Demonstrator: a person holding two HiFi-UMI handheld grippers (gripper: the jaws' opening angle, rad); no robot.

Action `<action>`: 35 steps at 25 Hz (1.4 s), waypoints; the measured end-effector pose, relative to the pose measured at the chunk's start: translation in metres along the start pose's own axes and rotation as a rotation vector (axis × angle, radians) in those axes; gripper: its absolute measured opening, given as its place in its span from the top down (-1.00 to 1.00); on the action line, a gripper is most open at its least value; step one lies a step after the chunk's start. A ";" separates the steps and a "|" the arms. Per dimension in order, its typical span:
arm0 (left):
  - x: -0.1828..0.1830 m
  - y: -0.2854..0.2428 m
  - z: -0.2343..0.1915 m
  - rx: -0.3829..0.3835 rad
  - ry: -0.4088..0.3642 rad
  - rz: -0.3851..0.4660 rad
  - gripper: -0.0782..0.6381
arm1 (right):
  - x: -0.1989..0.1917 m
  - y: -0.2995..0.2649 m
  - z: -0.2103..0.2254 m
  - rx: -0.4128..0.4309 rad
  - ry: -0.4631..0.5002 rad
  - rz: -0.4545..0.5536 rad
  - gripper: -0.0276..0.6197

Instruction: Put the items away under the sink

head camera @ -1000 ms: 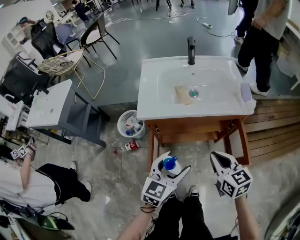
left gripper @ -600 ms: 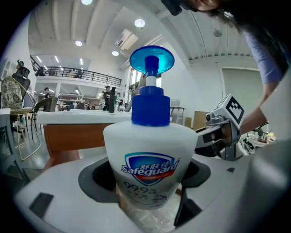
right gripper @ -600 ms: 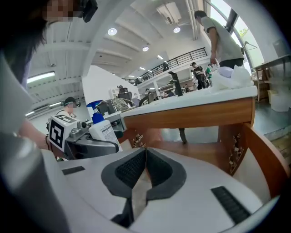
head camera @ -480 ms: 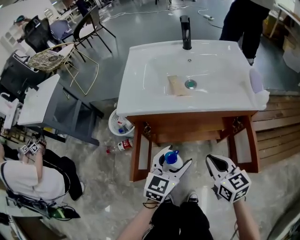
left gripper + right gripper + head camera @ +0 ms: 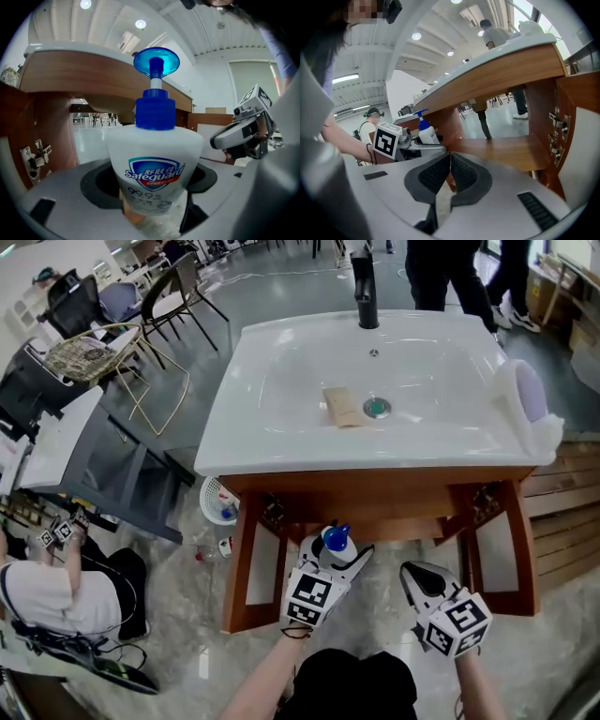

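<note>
My left tool (image 5: pixel 339 548) is closed around a soap bottle (image 5: pixel 154 159), white with a blue pump and a Safeguard label. The bottle stands upright between the jaws, which sit wide on its body. It is in the air in front of the open wooden cabinet (image 5: pixel 375 491) under the sink (image 5: pixel 234 442), not yet inside. My right tool (image 5: pixel 414 570) is just beside it. Its pads are pressed together with nothing between them.

The cabinet front is open between two wooden legs. In the right gripper view I see a wooden shelf (image 5: pixel 506 150) inside, with a dark drain pipe (image 5: pixel 483 119) coming down behind it. There are metal hinges (image 5: pixel 557 136) on the right side panel. Nothing blocks the opening.

The basin holds a brown flat piece (image 5: pixel 343 406) beside the drain (image 5: pixel 377 408), and a black tap (image 5: pixel 364 282) stands at the back. A white bundle (image 5: pixel 530 399) sits on the sink's right edge; I cannot tell what it is. A small bin (image 5: pixel 217 501) is half hidden behind the left leg, with a small bottle (image 5: pixel 225 547) on the floor near it. A grey bench (image 5: pixel 56 451) and chairs (image 5: pixel 94 357) stand well to the left. A seated person (image 5: pixel 47 601) is near them, and other people (image 5: pixel 450 277) stand behind the sink.

From the head view the basin hides the shelf. In the left gripper view the jaws cover the bottle's base, and the label's small print is blurred.
</note>
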State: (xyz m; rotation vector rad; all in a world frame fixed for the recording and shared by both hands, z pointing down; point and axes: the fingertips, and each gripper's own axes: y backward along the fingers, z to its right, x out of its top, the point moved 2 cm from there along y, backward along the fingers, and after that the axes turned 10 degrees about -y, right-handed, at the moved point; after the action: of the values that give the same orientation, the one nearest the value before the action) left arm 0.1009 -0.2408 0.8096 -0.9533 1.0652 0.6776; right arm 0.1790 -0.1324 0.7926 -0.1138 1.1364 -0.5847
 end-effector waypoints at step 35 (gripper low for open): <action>-0.092 -0.113 -0.143 0.215 0.079 -0.011 -0.26 | -0.070 -0.067 0.032 0.019 0.024 -0.074 0.86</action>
State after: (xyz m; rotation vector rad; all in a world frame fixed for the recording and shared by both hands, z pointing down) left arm 0.1041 -0.4212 0.9059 -0.8043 1.1761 0.5083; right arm 0.1608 -0.1611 0.8890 -0.1328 1.1531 -0.6638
